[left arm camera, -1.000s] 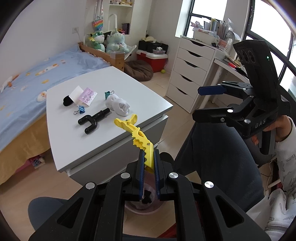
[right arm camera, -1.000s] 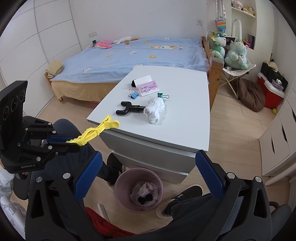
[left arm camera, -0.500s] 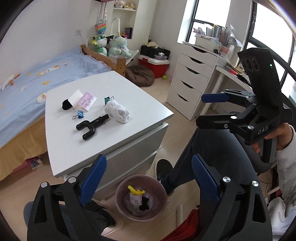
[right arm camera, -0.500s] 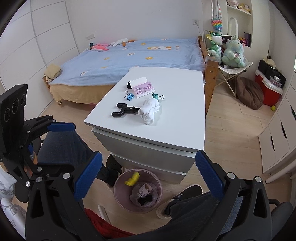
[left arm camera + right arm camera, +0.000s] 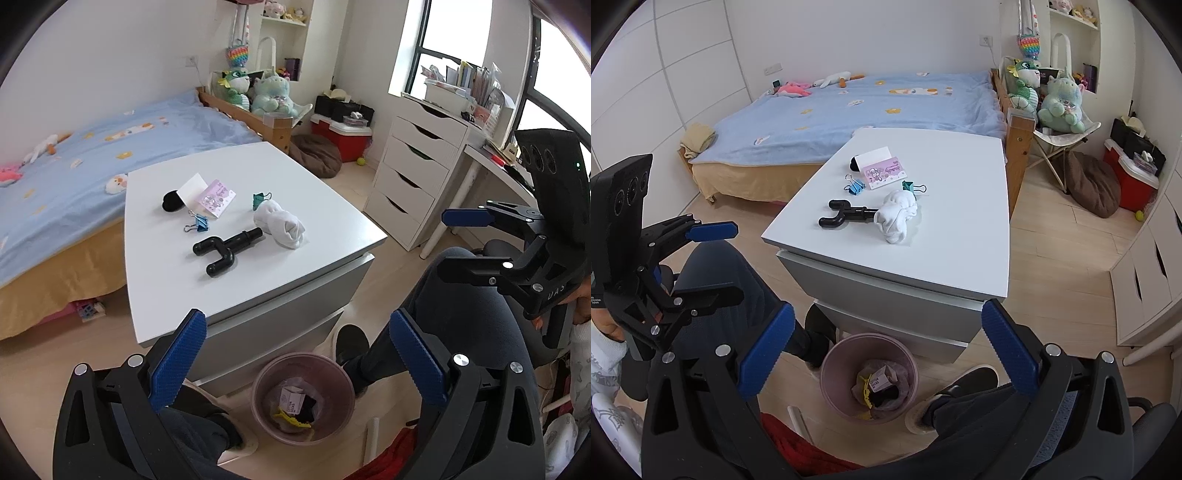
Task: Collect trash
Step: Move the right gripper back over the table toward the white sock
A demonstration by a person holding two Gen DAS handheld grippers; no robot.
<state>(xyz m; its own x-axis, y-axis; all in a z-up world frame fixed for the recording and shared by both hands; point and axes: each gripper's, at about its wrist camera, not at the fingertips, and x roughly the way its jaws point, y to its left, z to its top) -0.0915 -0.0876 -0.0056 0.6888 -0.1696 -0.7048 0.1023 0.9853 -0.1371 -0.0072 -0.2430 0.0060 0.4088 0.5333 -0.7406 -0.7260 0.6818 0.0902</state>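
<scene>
Left gripper (image 5: 295,354) jaws opening, empty, above bin (image 5: 258,384) holding yellow clip (image 5: 290,419); right gripper (image 5: 886,347) wide open, empty.

White walls, pale wood floor (image 5: 1071,236), blue-covered bed (image 5: 871,107), white drawer unit (image 5: 413,177), daylit window (image 5: 454,40)

Glossy plastic bin (image 5: 334,373) (matt tabletop (image 5: 321,206)).

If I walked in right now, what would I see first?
Probably the white table in the middle, with a white sock bundle touching a black Y-shaped tool, two binder clips and a pink card. Next, the pink bin on the floor in front of it, with a yellow clip lying inside.
</scene>
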